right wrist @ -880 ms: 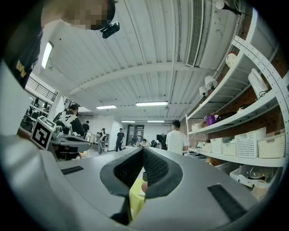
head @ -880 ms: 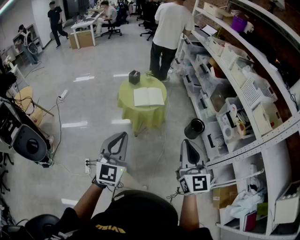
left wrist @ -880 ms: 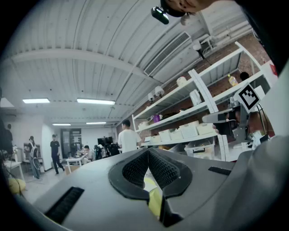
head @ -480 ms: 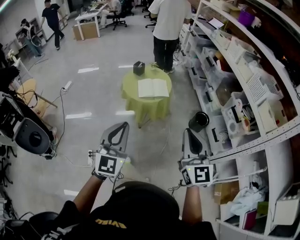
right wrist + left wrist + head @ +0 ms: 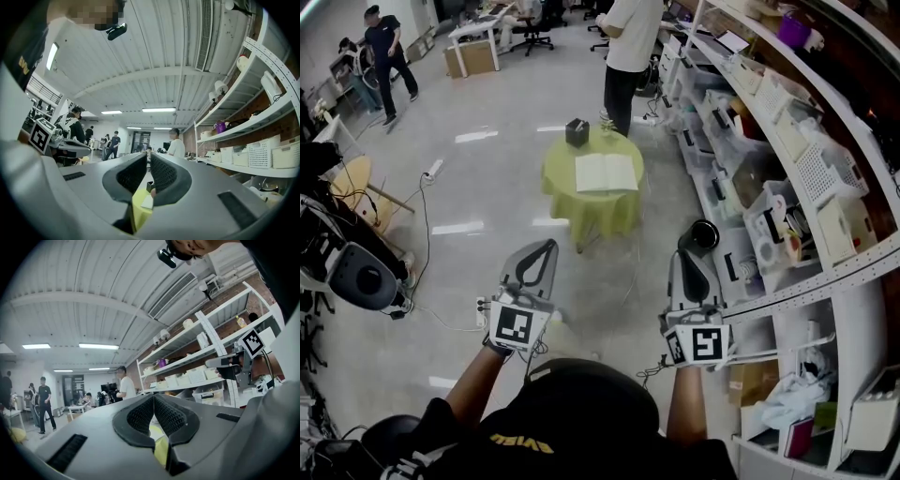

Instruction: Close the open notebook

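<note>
The open notebook point(image 5: 607, 172) lies flat, white pages up, on a small round table with a yellow-green cloth point(image 5: 581, 211), some way ahead of me across the floor. My left gripper point(image 5: 547, 247) and right gripper point(image 5: 685, 255) are held out side by side, well short of the table. Both are shut with nothing between the jaws. In the right gripper view the shut gripper point(image 5: 148, 154) points toward the table point(image 5: 138, 208), and a corner of the notebook point(image 5: 147, 202) shows below the pads. The left gripper view shows its shut gripper point(image 5: 153, 397) and a sliver of the cloth point(image 5: 161, 452).
A black box point(image 5: 577, 132) sits on the table's far edge. A person in a white shirt point(image 5: 633, 42) stands just behind the table. Long shelves point(image 5: 787, 178) with bins run along the right; a black cylinder point(image 5: 703, 234) stands on the floor beside them. Equipment and cables point(image 5: 356, 272) lie left.
The view has drawn slightly nearer the table. The person in the white shirt has slid toward the top edge. A person in dark clothes at far left walked on. Both grippers stay shut.
</note>
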`<act>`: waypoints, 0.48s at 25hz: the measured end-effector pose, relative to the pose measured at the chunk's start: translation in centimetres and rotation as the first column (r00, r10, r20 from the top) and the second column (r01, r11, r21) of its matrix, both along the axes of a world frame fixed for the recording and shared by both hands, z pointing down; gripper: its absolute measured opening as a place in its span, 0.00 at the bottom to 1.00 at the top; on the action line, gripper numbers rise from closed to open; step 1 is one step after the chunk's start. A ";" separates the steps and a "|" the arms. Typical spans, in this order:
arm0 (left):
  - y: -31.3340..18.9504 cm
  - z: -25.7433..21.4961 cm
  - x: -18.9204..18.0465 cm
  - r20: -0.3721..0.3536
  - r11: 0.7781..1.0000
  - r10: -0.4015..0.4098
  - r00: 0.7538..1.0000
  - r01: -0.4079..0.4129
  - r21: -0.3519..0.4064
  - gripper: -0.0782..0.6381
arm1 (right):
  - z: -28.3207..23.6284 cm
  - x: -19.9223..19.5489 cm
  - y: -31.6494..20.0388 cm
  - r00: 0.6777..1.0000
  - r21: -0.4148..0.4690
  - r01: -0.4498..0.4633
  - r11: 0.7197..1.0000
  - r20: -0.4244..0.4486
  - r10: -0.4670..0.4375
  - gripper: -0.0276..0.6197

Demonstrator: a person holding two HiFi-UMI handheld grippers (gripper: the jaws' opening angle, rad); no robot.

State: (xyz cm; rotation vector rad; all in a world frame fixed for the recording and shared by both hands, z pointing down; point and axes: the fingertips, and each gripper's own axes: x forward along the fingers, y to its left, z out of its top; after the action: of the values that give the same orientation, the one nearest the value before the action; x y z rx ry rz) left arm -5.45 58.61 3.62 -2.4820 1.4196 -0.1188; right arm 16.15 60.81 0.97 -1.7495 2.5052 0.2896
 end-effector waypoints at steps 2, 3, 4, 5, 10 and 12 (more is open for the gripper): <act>-0.3 -0.1 0.0 0.003 1.000 -0.002 1.000 0.002 0.001 0.13 | 0.1 0.0 -0.3 1.000 -0.005 0.011 1.000 0.002 -0.011 0.18; -0.4 -0.1 0.0 0.002 1.000 -0.002 1.000 0.002 0.002 0.13 | 0.1 -0.1 -0.5 1.000 -0.007 0.014 1.000 0.003 -0.014 0.20; -0.4 -0.3 0.0 -0.006 1.000 -0.002 1.000 0.002 0.003 0.13 | 0.0 -0.1 -0.6 1.000 -0.008 0.015 1.000 0.003 -0.015 0.21; -0.4 -0.4 -0.1 -0.024 1.000 0.000 1.000 0.000 0.003 0.13 | 0.1 0.0 -0.7 1.000 -0.008 0.015 1.000 0.002 -0.015 0.23; -0.5 -0.9 0.2 -0.081 1.000 0.012 0.997 -0.012 0.001 0.13 | 0.2 0.2 -1.2 0.999 -0.020 0.032 0.999 0.005 -0.032 0.29; -0.7 -0.9 0.4 -0.068 1.000 0.011 0.998 -0.011 0.002 0.13 | 0.2 0.2 -1.5 0.999 -0.022 0.038 0.999 0.007 -0.038 0.34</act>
State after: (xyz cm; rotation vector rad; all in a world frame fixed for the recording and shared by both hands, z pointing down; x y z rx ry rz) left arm -5.05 57.89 2.72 -2.5139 1.4319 -0.0312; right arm 16.37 59.32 1.18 -1.7053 2.5437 0.2542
